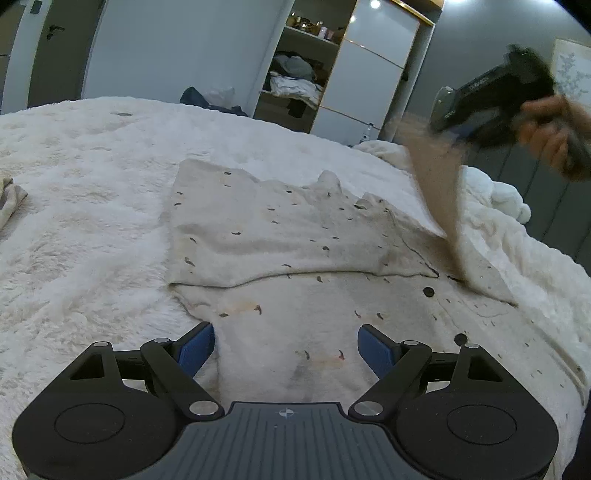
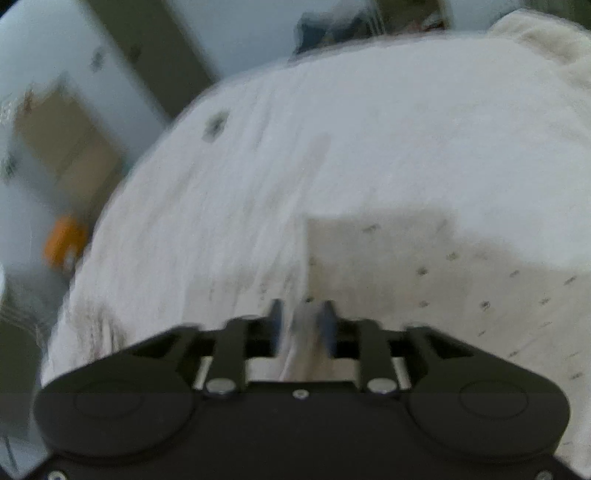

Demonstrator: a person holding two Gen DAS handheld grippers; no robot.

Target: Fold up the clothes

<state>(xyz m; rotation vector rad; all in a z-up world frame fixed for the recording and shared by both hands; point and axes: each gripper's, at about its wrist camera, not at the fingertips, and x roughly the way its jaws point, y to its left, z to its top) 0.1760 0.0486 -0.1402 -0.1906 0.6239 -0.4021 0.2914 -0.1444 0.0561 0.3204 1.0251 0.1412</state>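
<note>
I read the left wrist view as sharp and evenly, dimly lit; a ceiling spot [image 1: 375, 4] glares at the far top and reflects off the glossy wardrobe door [image 1: 380, 33]. Fisheye curvature bends the bed edge and darkens the corners. The right gripper [image 1: 447, 110] at far right is motion-smeared. The right wrist view is blurred throughout, with streaked bedding [image 2: 369, 129]; only the near gripper body holds moderate focus.

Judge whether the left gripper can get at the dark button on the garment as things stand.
Probably yes: the left gripper hangs open over the garment, and the button lies uncovered ahead to its right, nothing between.
</note>
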